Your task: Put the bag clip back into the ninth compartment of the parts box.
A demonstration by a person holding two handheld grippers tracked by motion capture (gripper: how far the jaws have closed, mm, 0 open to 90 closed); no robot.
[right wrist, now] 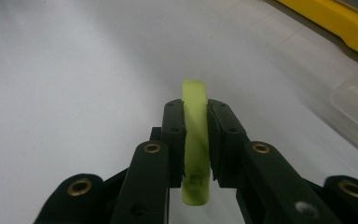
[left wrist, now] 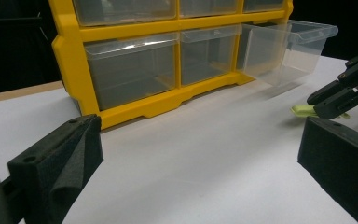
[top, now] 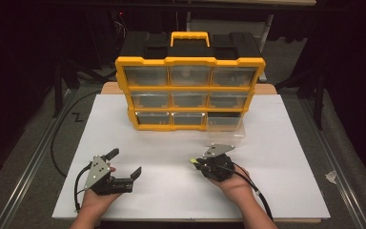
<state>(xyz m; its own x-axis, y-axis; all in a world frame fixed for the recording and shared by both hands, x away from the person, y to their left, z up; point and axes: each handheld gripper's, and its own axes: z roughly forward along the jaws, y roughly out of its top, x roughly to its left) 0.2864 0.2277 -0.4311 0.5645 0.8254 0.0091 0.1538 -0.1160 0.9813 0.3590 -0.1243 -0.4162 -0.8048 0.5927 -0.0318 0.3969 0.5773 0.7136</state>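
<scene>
A yellow-framed organizer [top: 189,61] with clear drawers stands at the back of the white board. Its bottom right drawer [top: 226,126] is pulled out toward me and looks empty. My right gripper [top: 195,162] rests low over the board in front of that drawer, shut on a small yellow-green strip [top: 192,161]. In the right gripper view the strip [right wrist: 194,93] stands on edge between the pads [right wrist: 174,126] and pokes out past them. My left gripper [top: 126,162] is open at the near left, with nothing between its jaws. In the left gripper view the drawer [left wrist: 289,46] and the strip [left wrist: 303,110] show at the right.
The white board [top: 276,181] lies on a table with metal rails along both sides. Cables trail from both grippers toward the near edge. A scrap of paper [top: 331,177] lies on the floor at the right. Dark curtains close off the back.
</scene>
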